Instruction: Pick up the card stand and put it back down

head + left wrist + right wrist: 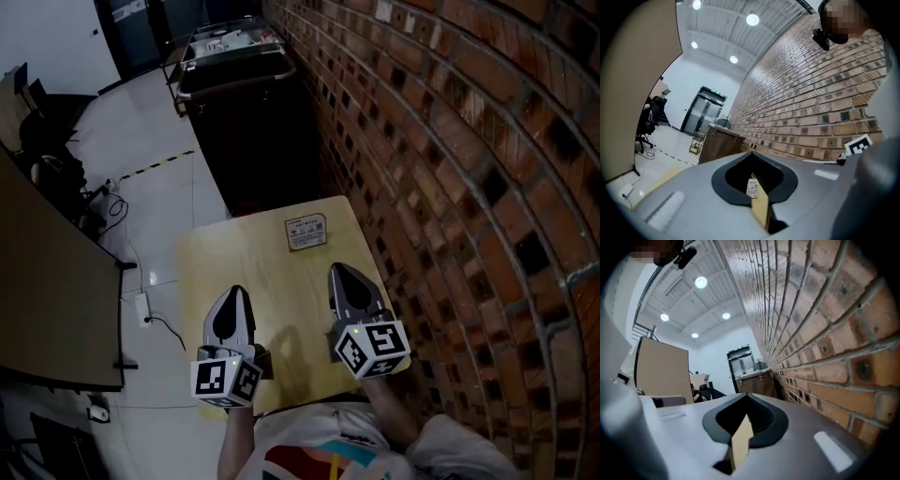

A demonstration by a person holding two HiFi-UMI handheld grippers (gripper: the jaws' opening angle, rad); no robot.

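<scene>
Holds nothing: left gripper (236, 292) and right gripper (338, 272) both closed, lower centre. Leaves card stand (306, 232) untouched mid-frame on surface (244, 262).

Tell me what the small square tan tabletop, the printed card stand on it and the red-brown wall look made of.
Small square tan tabletop: probably wood or laminate, matte, evenly pale with no visible grain.
Printed card stand: paper card, perhaps in clear acrylic; too small to confirm.
Red-brown wall: rough brick, with grey mortar joints between courses.
</scene>
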